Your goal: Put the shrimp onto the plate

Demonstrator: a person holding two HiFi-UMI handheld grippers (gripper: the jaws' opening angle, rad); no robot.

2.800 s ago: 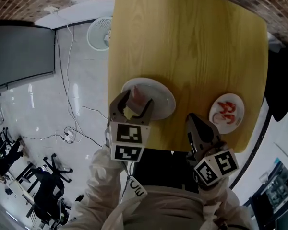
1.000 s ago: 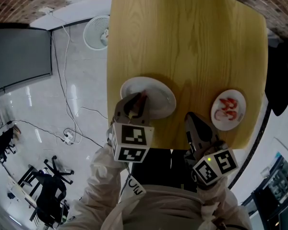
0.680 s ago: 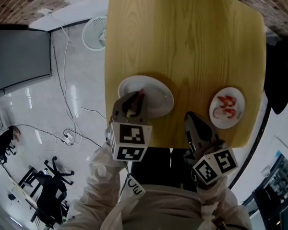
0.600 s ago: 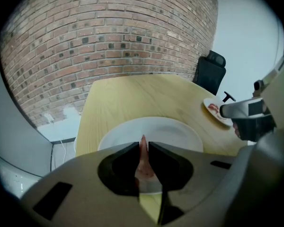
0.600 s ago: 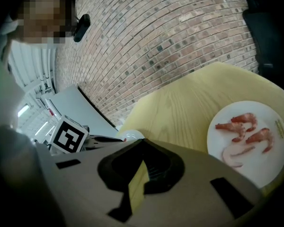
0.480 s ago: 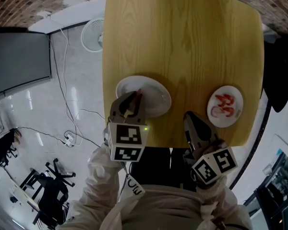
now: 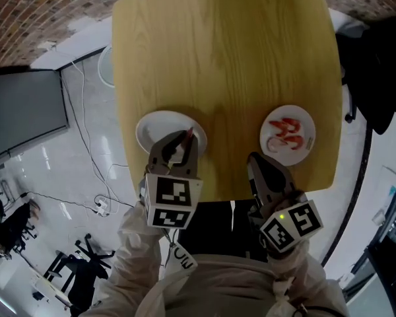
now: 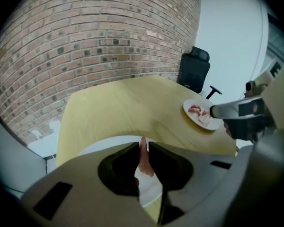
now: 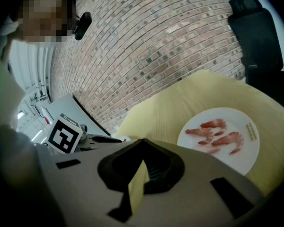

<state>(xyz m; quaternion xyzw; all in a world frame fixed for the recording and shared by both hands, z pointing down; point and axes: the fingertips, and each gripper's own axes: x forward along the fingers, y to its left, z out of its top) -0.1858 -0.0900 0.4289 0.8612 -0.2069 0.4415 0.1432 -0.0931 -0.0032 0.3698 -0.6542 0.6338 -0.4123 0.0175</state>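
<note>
Sleeves: pale sleeves (image 7: 148, 269) fill the lower edge of the head view. The hands are hidden behind the tongs' marker cubes.
Left tongs: the left tongs (image 7: 187, 137) (image 8: 142, 146) point steeply down at the bench's near left edge. The jaws are narrow and pinch one shrimp.
Held shrimp: the held shrimp (image 8: 144, 159) (image 7: 187, 135) stands upright between the jaw tips, with its pointed end sticking out above them. It is over the near right rim of the empty plate. Whether it touches the plate cannot be told.
Right tongs: the right tongs (image 7: 253, 158) (image 9: 143, 141) are near the bench's front edge. The jaw tips meet and nothing is between them. Only a sliver of bench shows through the gap lower down.
Empty plate: the white empty plate (image 7: 150, 125) (image 8: 97, 145) is near the left front corner, and the left tongs cover much of it.
Second plate: the second plate (image 7: 302, 132) (image 9: 248, 150) (image 8: 189, 111) lies near the right front corner, well apart from the empty one. Red shrimps (image 7: 284, 130) (image 9: 213, 126) lie on it, too small in the head view to count surely.
Bench: the pale wood bench (image 7: 224, 58) (image 8: 118, 105) (image 9: 180, 105) has its near edge cut off by the tongs.
Beyond: a brick wall (image 8: 85, 32) (image 9: 146, 37) and a black office chair (image 8: 195, 71) (image 9: 255, 32), the latter cut off in the right gripper view.
</note>
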